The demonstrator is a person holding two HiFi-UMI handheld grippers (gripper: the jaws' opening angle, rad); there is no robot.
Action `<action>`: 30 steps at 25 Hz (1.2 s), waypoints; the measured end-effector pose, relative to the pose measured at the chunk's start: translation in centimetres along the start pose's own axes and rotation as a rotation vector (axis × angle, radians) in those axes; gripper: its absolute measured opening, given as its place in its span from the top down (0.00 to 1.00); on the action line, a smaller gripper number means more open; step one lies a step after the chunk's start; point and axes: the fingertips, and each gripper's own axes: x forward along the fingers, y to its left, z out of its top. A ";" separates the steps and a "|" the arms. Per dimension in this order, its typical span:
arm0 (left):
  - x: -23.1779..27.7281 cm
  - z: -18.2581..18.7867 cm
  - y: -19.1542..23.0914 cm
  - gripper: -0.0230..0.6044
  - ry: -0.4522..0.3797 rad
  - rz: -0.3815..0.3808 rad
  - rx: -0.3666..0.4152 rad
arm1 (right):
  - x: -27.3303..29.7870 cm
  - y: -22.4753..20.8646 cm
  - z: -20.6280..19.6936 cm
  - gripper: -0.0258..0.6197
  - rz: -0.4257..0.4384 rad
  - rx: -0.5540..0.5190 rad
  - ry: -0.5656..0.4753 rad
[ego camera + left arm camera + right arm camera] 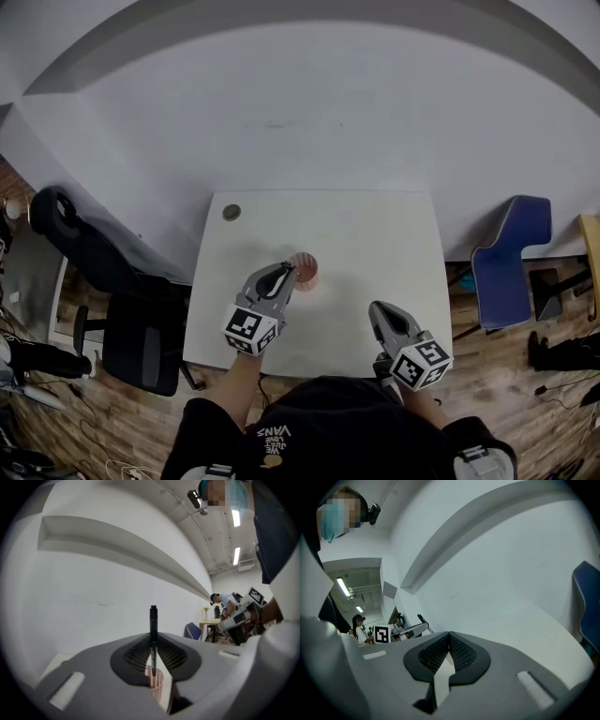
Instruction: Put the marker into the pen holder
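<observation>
Head view, table: the white table (394,234) carries only the pink holder (306,270), a little left of centre, so you have just one target.
Head view, left gripper: your left gripper (288,272) reaches to the holder's left side. From above I cannot tell whether its tips are beside the rim or over it.
Head view, right gripper: your right gripper (375,311) sits near and to the right, well apart from the holder, probably parked out of the way.
Left gripper view, marker: the marker (153,625) stands upright, clamped between the jaws at its lower half, with its top clear above them. Upright suits a straight drop.
Left gripper view, holder: the mesh holder (155,681) shows through the gap under the jaws, in line with the marker's lower end. I cannot tell whether that end has passed the rim.
Left gripper view, next: I'd get the tip inside the rim before you let go, or the marker may tip off the edge.
Right gripper view, jaws: pressed together with nothing between them; only table shows through the slit below.
Right gripper view, role: idle, since the job looks one-handed.
</observation>
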 end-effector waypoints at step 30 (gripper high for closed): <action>2.9 -9.7 0.7 0.81 0.236 -0.036 -0.044 | 1.6 -0.6 -1.6 0.96 -0.014 0.042 0.037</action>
